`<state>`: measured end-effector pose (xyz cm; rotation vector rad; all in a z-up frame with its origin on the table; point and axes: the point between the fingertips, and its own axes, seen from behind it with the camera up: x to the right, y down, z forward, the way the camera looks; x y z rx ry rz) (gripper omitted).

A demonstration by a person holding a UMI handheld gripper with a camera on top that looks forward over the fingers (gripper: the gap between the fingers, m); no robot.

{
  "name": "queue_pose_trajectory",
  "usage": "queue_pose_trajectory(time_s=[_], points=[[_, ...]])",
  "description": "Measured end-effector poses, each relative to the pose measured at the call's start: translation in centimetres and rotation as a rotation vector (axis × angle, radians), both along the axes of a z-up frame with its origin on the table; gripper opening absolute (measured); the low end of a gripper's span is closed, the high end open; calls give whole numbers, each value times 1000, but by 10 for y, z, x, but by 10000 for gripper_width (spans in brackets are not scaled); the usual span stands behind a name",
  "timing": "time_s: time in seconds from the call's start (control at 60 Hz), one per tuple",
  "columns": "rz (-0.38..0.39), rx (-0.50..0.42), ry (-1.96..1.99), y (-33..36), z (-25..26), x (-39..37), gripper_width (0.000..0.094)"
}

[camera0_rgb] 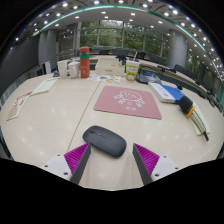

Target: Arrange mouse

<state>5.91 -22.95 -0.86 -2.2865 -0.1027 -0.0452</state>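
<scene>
Nearest of all are the gripper's [110, 160] two fingers, their magenta pads [76, 155] spread wide — nothing is held. The mouse [104, 140] sits on the table [45, 125] just ahead of the fingertips and roughly centred on the gap, perhaps a shade toward the left finger. It is dark and low, and its long axis runs crosswise to the fingers, tilted a little, so that one end points at each pad rather than along the reach. That is what the coming move looks to turn on: as I judge it, closing now would catch the mouse end to end, the long way, unless the wrist turns or the fingers come in over its narrower sides. The fingers do not yet flank it; it rests free on the table.

Beyond the mouse, well clear of it, lies a pink mat [128, 101] with a pale drawing on it, the likely place for the mouse, though the task does not say so. To the right of the mat is a stack of books [167, 92]. Farther back from the mat stands a light cup [132, 69] and, off to its left, an orange bottle [85, 62] — what either holds I cannot make out.
</scene>
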Motion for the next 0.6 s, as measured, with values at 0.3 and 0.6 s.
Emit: queue_pose_trajectory(time_s=[0.3, 0.6], points=[[19, 8, 17, 45, 1, 1, 858], [19, 10, 20, 71, -4, 3, 836]])
